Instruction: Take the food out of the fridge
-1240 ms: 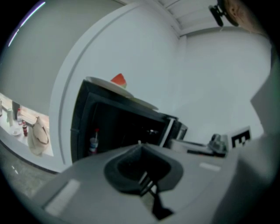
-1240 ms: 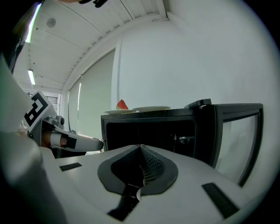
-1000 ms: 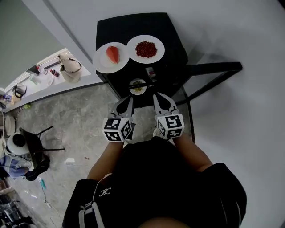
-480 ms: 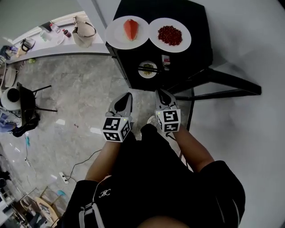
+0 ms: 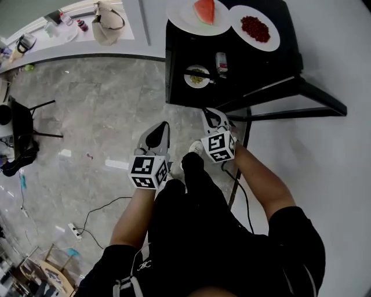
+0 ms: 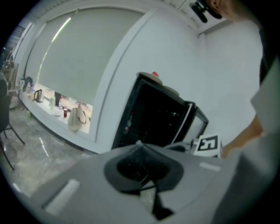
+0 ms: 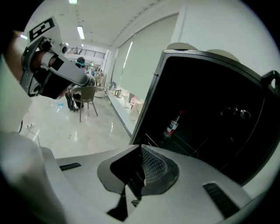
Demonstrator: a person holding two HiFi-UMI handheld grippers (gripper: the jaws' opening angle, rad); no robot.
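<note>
A: Both clenched on nothing, left gripper (image 5: pixel 162 126) and right gripper (image 5: pixel 209 113), just short of the open fridge (image 5: pixel 266 64).
B: Ahead of them, inside: bottle (image 5: pixel 221 62) and bowl (image 5: pixel 197 76). Poke in clenched and that bottle could topple.

Top edge: the round white plate with the red slice (image 5: pixel 181 15) is cut off there.
Small white bowl (image 5: pixel 188 79): the food inside is too small to tell.
Black fridge (image 7: pixel 210 100): too dark inside to see much.
</note>
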